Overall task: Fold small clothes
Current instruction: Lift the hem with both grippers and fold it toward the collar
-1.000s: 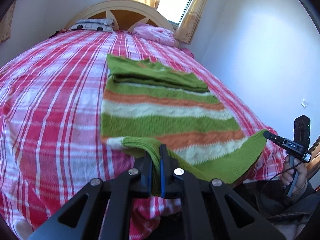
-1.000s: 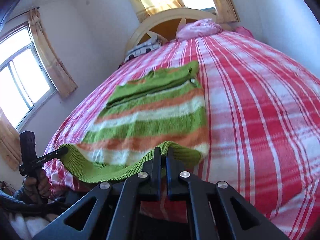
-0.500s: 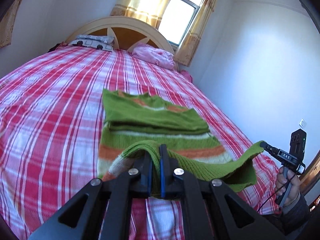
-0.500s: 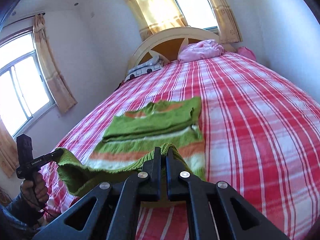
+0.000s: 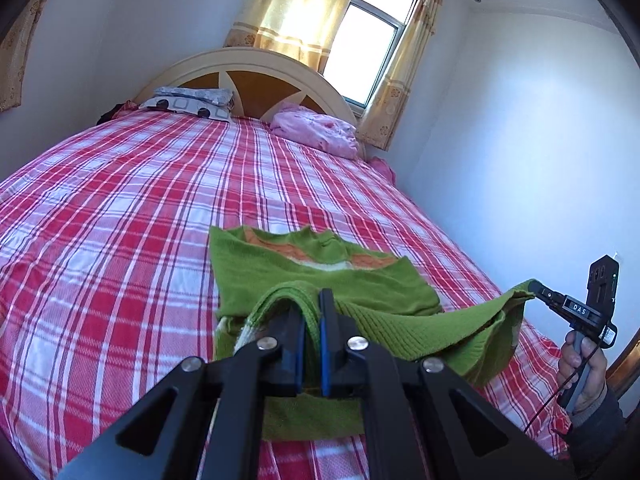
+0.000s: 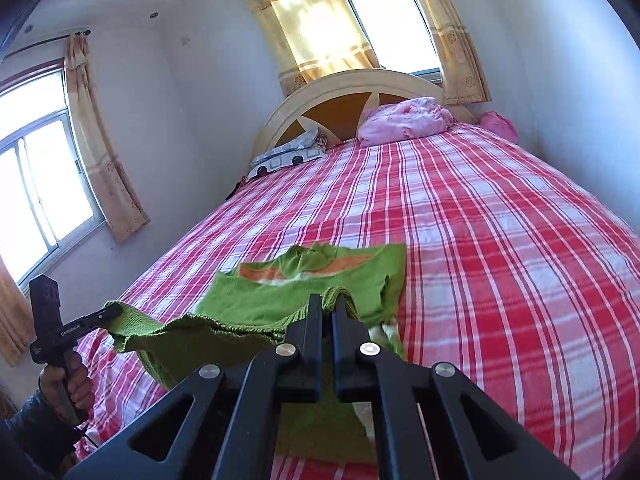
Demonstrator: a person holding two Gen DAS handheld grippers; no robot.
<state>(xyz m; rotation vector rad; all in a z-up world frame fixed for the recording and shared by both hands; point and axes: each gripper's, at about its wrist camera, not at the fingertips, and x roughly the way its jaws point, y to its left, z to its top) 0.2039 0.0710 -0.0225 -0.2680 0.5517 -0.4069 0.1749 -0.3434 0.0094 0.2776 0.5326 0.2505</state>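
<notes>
Where legible, "DAS" on right claw (image 5: 534, 289)

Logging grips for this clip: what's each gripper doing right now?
Left gripper: shut on the green striped sweater's hem.
Right gripper: shut on the same hem, at its other corner.
</notes>
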